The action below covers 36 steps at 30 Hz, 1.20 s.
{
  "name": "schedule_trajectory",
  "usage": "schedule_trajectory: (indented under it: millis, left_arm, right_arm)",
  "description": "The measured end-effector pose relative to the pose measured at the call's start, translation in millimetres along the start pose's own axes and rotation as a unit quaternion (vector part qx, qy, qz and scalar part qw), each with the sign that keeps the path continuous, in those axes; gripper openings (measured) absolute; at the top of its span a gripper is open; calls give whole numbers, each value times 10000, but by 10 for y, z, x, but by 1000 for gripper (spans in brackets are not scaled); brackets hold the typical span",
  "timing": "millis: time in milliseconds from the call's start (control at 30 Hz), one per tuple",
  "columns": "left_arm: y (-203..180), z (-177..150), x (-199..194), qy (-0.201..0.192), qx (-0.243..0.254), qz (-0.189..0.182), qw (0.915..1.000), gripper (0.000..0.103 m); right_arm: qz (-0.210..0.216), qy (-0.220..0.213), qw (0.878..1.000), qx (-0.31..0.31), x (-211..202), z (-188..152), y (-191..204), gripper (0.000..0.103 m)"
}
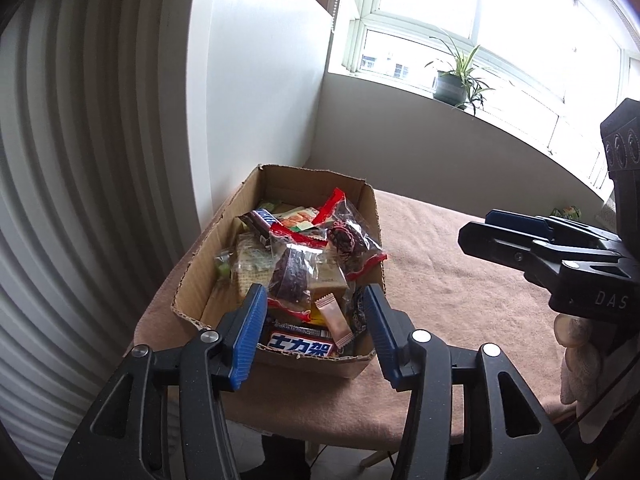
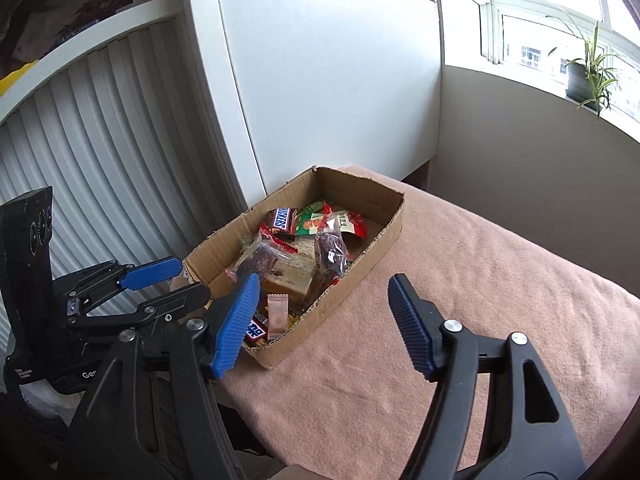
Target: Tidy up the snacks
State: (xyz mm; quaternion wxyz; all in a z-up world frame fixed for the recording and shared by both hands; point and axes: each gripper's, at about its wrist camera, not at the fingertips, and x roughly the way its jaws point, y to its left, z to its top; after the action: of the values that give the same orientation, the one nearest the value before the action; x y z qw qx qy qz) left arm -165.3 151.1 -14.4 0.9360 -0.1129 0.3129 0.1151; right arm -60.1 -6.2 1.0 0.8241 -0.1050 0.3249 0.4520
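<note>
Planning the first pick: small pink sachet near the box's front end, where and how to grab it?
Pinch the pink sachet across its narrow width, coming from above with the open left gripper. It lies flat on top of the pile, long axis toward the cardboard box's near wall, with a Snickers bar alongside.

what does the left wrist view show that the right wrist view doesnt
Only the left wrist view shows a small green packet at the table's far edge, the gloved right hand and the open right gripper.

Only the right wrist view shows a yellow object on the white shelf, and the open left gripper.

Both show the open cardboard box of wrapped snacks, the pink tablecloth and the potted plant.
</note>
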Motion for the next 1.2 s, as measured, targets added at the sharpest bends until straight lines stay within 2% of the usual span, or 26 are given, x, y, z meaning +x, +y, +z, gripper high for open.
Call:
schedule_trajectory:
  millis: [100, 133, 200, 333, 400, 633, 800, 933, 1200]
  left_arm:
    - [-61, -3, -79, -132, -1, 149, 9998, 50]
    - [-78, -5, -111, -199, -27, 209, 9996, 52]
    - [-110, -7, -167, -319, -43, 336, 9989, 64]
    - [-185, -17, -249, -453, -27, 573, 9973, 67]
    - [-206, -28, -277, -516, -51, 700, 9962, 75]
    - [-215, -96, -269, -451, -202, 978, 9940, 76]
    - [-265, -109, -232, -401, -155, 1025, 9938, 76]
    - [-326, -120, -226, -390, -109, 1012, 9940, 76]
    - [-396, -122, -222, -385, -40, 1031, 9939, 77]
  right_arm:
    - [-118, -198, 9995, -229, -126, -21, 32, 74]
    - [-172, -270, 9990, -305, -162, -33, 47, 78]
    - [-225, -447, 9979, -399, -238, -64, 60, 86]
    - [-211, -649, 9969, -385, -352, -109, 28, 94]
    - [-223, -741, 9964, -360, -384, -132, 2, 95]
    - [-414, -821, 9957, -68, -417, -253, -232, 95]
    - [-489, -727, 9952, 428, -406, -313, -536, 95]
    - [-569, -765, 9936, 599, -438, -326, -649, 95]
    - [-679, -813, 9936, 401, -475, -333, -599, 95]
